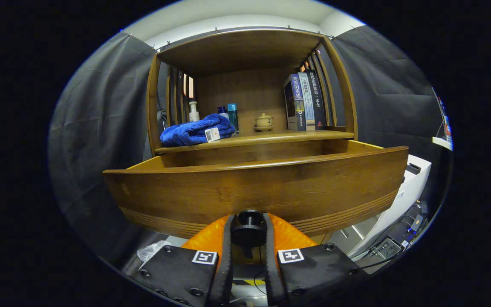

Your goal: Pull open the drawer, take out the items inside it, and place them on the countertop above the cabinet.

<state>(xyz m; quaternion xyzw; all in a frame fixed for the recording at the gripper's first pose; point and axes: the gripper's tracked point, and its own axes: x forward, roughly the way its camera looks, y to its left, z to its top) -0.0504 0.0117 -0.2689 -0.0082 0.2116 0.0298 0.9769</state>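
Drawer (254,187): wood, stiff, prob. heavy, pulled out; jaws clenched on knob (249,225), the only hold; contents hidden.

The drawer (254,187) is a dark brown wooden unit with a wide curved front panel and a band of fine horizontal grooves along the panel's lower edge. It stands pulled out from the cabinet, its front panel well forward of the countertop (271,137) edge. The pale inner side walls are exposed behind the front panel; the interior floor is hidden. A round dark knob (249,228) projects from the lower centre of the front panel. The gripper (249,238) sits directly below the panel, both fingers closed against the knob's sides. A folded blue towel (196,131) lies on the countertop, above the drawer's left half.
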